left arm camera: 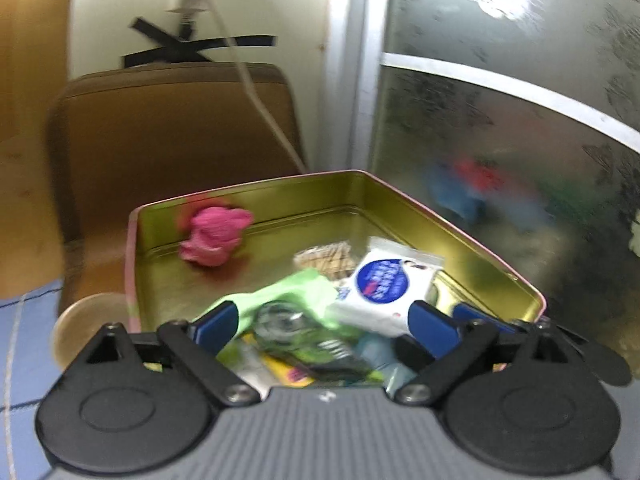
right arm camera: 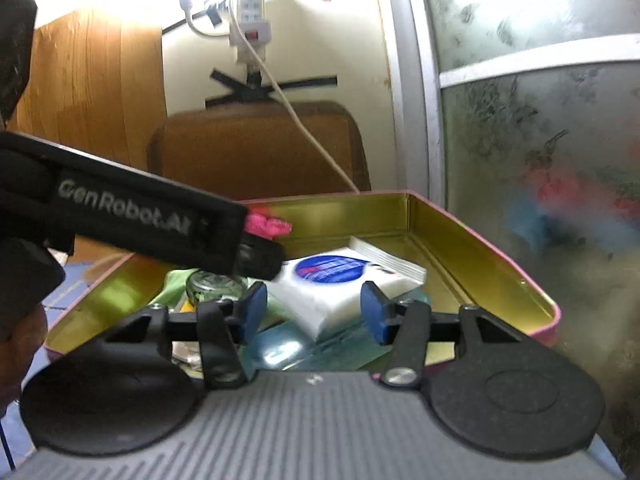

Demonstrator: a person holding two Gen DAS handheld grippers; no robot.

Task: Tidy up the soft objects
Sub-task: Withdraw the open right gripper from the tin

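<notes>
Pink plush toy [left arm camera: 214,236], blurred, at far-left of gold-lined tin [left arm camera: 496,272], no clear long axis. Left gripper [left arm camera: 320,322] over the tin, fingers [left arm camera: 218,322] spread wide, holding nothing. Right of toy: green packet [left arm camera: 296,292], then white wipes pack [left arm camera: 384,284], long axis slanting far-right. Right gripper [right arm camera: 314,310], fingers apart, not pressing it.

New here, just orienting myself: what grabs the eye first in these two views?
A fluffy bright pink soft toy near the far left corner of the open gold-lined metal tin. Nearer, a white tissue pack with a blue oval label lies atop a green packet.
</notes>
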